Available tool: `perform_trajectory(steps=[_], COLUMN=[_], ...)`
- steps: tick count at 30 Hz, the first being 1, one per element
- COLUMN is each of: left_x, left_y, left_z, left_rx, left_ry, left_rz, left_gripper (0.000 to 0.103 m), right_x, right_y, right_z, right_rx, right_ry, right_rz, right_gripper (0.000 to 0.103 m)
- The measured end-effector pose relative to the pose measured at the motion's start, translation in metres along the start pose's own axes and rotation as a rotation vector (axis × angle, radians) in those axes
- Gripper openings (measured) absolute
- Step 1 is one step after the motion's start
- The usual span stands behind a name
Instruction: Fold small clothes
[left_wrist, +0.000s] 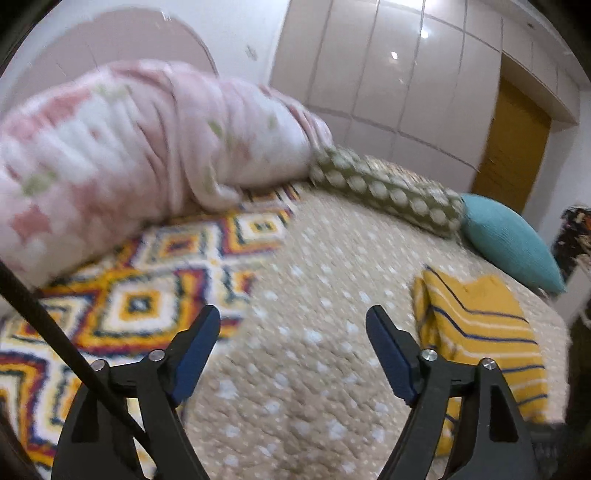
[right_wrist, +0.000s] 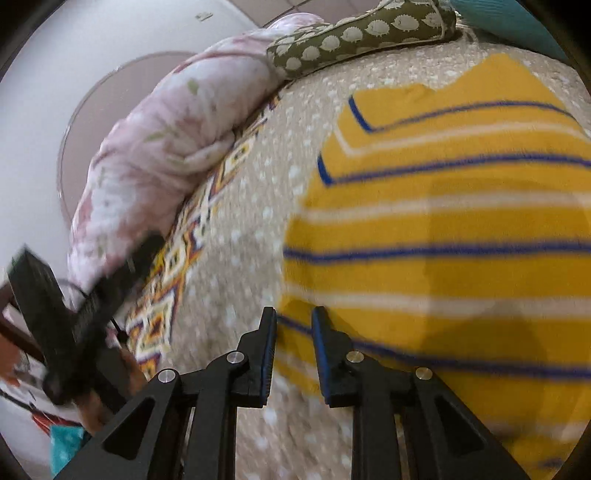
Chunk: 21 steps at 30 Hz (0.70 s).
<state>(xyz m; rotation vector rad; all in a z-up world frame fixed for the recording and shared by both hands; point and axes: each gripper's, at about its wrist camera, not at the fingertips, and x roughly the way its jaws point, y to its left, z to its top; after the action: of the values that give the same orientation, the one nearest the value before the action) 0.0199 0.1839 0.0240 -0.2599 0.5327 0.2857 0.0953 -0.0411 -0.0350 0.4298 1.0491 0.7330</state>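
- Yellow striped garment (left_wrist: 480, 332) lies on the beige spotted bedspread (left_wrist: 314, 295); blue and white stripes run across it. In the left wrist view it sits at the right side of the bed, just in front of the teal cushion (left_wrist: 513, 240).
- Left gripper (left_wrist: 293, 314): jaws wide apart, nothing between them, only bedspread showing in the gap. The garment is to the right of its right finger, partly hidden behind that finger's arm.
- Right gripper (right_wrist: 293, 314): jaws nearly together, a narrow gap left. The garment's left edge shows in that gap; cannot tell whether the pads press on the cloth, as the frame is blurred.
- Left of the garment: multicoloured diamond-pattern blanket (left_wrist: 129, 295) spread on the bed.
- Behind it: rolled pink floral quilt (left_wrist: 129, 147), with an olive dotted bolster (left_wrist: 388, 192) between quilt and cushion.
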Motion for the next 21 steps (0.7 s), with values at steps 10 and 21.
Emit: perform_trajectory(steps=[10, 21], left_x=[-0.046, -0.026], left_y=[-0.038, -0.063], left_z=[-0.004, -0.023], left_rx=[0.213, 0.223], left_ry=[-0.261, -0.039], left_rz=[0.138, -0.095], left_gripper=[0.103, 0.103], right_x=[-0.042, -0.123], right_y=[0.011, 0.009], right_z=[-0.058, -0.033], right_rx=[-0.101, -0.087], right_ry=[-0.020, -0.344], right_rz=[-0.142, -0.331], right_gripper=[0.022, 0.032])
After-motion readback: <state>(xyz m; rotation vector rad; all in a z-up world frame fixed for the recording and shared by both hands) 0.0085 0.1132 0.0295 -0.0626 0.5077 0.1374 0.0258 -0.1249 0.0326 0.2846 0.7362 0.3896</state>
